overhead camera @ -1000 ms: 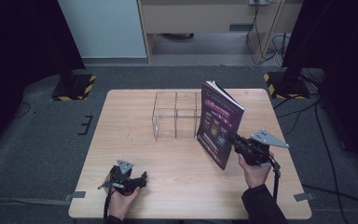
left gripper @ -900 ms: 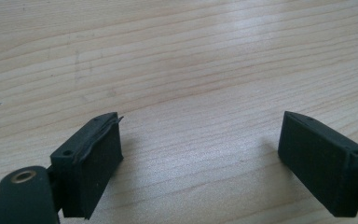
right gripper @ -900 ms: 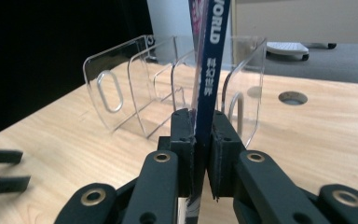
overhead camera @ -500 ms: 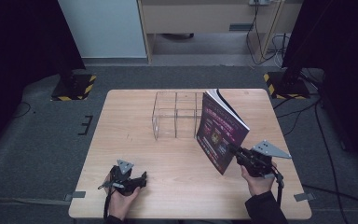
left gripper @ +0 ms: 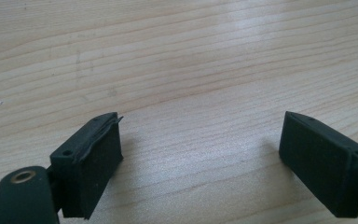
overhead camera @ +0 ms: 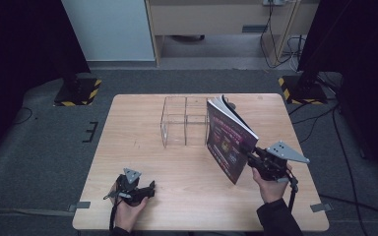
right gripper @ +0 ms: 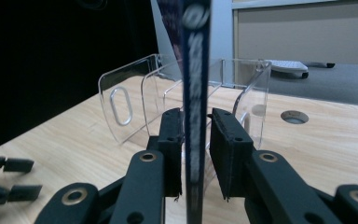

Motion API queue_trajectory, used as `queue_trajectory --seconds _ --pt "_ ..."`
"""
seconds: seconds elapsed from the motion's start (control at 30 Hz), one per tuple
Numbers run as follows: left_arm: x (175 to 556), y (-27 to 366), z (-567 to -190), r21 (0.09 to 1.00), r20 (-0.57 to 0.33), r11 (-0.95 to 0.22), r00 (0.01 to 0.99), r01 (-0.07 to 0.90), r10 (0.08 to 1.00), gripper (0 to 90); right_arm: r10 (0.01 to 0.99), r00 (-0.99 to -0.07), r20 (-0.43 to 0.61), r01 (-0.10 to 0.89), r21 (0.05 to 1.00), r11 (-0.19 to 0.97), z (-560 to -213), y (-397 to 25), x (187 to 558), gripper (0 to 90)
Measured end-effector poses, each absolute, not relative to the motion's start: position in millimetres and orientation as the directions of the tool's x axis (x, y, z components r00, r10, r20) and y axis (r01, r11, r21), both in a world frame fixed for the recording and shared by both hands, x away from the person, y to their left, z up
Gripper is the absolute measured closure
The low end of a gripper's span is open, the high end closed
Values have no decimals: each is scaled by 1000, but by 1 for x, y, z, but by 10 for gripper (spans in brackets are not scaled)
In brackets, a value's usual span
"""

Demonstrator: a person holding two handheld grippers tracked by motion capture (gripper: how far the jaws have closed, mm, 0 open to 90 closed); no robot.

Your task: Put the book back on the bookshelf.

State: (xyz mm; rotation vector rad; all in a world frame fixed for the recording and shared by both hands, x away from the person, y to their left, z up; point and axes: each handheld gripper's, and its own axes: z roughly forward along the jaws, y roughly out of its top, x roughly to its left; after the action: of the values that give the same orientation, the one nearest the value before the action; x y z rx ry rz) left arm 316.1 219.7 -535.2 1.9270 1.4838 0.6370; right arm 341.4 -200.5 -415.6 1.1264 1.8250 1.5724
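pinching the spine edge of a magazine [overhead camera: 229,140], the right gripper [overhead camera: 250,151] holds it upright and tilted above the table [overhead camera: 142,118], just beside the clear acrylic organizer [overhead camera: 184,120]. the left gripper [overhead camera: 147,189] rests near the table's front edge, jaws spread wide, holding nothing.

Evenly lit tabletop [overhead camera: 187,167] amid dark surroundings — soft overhead glare on wood, faint jaw shadows, blurred close magazine [right gripper: 195,93] edge.
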Motion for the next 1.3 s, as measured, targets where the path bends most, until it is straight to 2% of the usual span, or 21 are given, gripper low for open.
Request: queue_trajectory --seconds 0.13,0.23,0.8,1.3 --pt "316 220 -535 720 5 -179 254 670 967 119 838 -524 154 279 960 -2 -412 -197 347 762" --pt "316 220 -535 720 5 -179 254 670 967 119 847 -507 162 294 956 -8 -411 -197 349 833" --pt "316 220 -535 721 4 -179 254 670 967 118 865 -483 134 263 965 -3 -397 -180 346 843" --pt "316 220 -535 721 3 -179 255 670 967 117 894 -428 130 187 981 -53 -378 -168 369 843"
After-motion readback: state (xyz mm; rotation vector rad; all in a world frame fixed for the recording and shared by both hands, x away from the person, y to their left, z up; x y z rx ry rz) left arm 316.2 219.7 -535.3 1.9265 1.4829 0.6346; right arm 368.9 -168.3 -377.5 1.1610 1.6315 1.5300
